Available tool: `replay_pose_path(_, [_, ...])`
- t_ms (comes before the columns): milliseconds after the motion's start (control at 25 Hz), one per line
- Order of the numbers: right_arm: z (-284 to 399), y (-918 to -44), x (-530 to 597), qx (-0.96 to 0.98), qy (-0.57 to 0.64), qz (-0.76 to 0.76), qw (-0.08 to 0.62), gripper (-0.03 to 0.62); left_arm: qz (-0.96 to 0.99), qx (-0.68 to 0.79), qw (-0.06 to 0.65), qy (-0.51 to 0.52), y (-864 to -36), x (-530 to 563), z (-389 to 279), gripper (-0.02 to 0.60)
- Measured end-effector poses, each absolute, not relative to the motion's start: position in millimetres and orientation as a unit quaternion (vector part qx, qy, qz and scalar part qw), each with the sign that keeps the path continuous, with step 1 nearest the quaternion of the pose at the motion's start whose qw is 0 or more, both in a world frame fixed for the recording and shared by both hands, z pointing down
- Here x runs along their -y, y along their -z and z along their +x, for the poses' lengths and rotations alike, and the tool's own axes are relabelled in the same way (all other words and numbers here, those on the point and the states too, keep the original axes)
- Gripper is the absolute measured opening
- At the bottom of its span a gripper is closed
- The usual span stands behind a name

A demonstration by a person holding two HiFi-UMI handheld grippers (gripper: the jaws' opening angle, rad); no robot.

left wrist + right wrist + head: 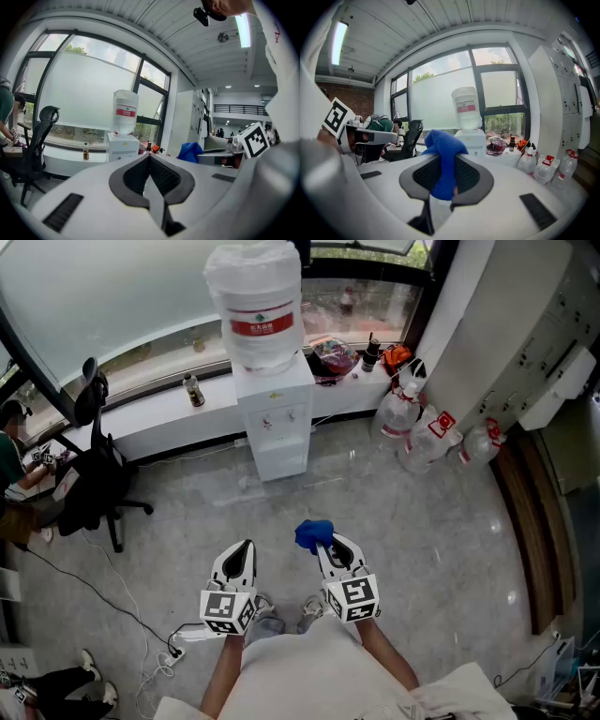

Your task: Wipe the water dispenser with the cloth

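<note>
Right gripper (328,544) clamped on a blue cloth (313,534), the fabric bunched between the jaws and spilling past their tips. Left gripper (244,551) just beside it, jaws drawn together with nothing in them. Both held over the floor (441,549) close to the person, well apart from the dispenser (273,418), which stands far off against the window ledge (white cabinet, big bottle (255,301) upended on top), with a chair (94,479) to its left and spare bottles (417,432) on the floor to its right.
</note>
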State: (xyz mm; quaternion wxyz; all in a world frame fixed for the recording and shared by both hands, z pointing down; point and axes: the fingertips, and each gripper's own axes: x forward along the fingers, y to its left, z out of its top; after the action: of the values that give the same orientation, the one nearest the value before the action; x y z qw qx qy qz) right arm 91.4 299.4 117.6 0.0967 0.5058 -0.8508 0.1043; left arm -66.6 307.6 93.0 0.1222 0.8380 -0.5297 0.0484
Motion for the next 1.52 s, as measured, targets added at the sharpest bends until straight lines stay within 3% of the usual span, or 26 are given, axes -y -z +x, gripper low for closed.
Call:
replay_pose_path(1080, [149.8,-136.2,-267.3,0.860,-0.120,0.487,0.094,0.080,0.819,0.557,0.128,-0.053,-108.0,-279.3,-25.0,0.011])
replay_pose_path(1520, [145.5,-147.2,-210.5,0.852,-0.124,0.498,0.102,0.080,0.829,0.539,0.142,-0.050,-126.1,-212.5,-21.9,0.011])
